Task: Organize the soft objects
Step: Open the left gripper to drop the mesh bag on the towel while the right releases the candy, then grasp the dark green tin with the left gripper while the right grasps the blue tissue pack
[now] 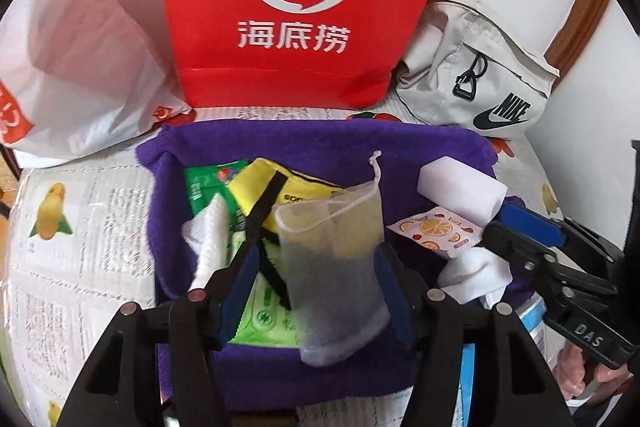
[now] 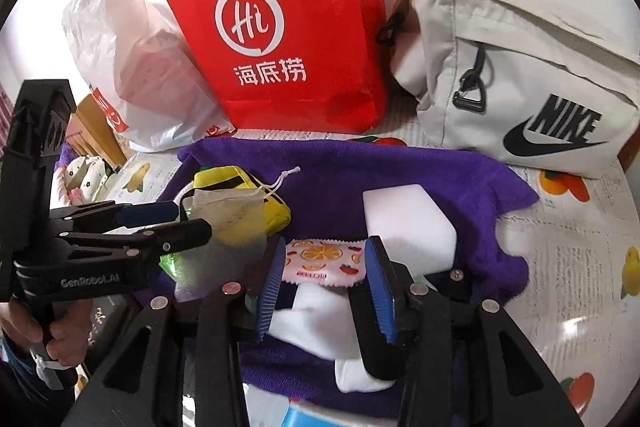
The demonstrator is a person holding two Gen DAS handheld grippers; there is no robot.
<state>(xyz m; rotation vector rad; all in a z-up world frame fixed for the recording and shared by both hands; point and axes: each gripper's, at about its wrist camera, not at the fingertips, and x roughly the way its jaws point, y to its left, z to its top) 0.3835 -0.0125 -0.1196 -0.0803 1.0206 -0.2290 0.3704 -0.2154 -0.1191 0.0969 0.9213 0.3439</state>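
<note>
left gripper [image 1: 316, 287] jaws apart around upright mesh pouch [image 1: 332, 267]; right gripper [image 2: 324, 291] jaws apart over white cloth [image 2: 316, 323].

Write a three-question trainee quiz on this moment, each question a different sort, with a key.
1. True or false: the mesh drawstring pouch lies between the left gripper's fingers.
2. Multiple choice: the orange-slice printed packet lies on the purple towel right beside: A) the white sponge block B) the red paper bag C) the Nike bag
3. Fill in: the yellow pouch has ___ straps.

Key: 1 true; 2 A; 3 black.
</note>
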